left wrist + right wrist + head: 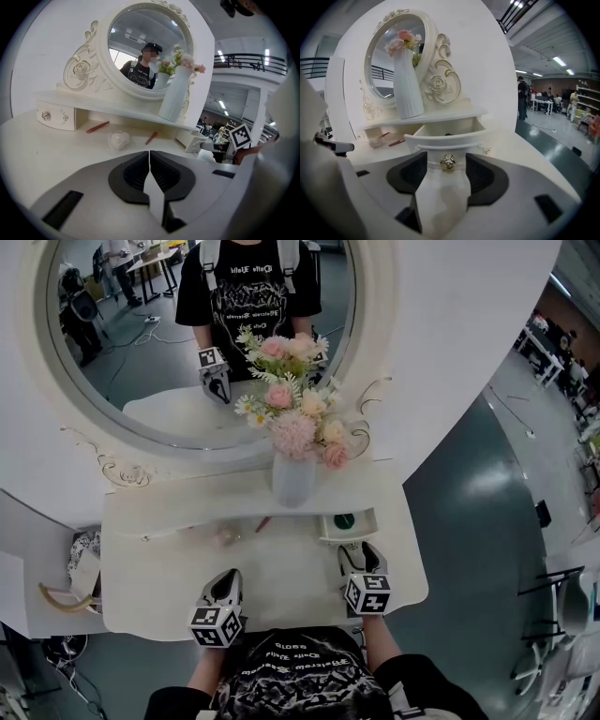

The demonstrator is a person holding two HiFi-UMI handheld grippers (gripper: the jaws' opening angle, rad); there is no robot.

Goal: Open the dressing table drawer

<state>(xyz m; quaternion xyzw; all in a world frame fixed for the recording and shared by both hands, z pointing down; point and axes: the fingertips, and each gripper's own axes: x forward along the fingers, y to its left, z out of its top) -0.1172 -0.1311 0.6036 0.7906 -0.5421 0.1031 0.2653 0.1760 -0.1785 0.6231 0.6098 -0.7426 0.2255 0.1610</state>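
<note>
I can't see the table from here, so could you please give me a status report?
Left tongs shut, empty. Right tongs open, astride the drawer knob, not gripping. Drawer pulled out. Nothing blocking it.

Head view is looking steeply down from above onto the dressing table (169,587), left gripper view is sitting low over the tabletop, facing the mirror (145,51) from the left, right gripper view is staring close-up into the open drawer (440,138), all three sharing the white vase (292,479).

Left gripper (225,577) closed, right gripper (361,551) spread wide (both tilted slightly downward).
</note>
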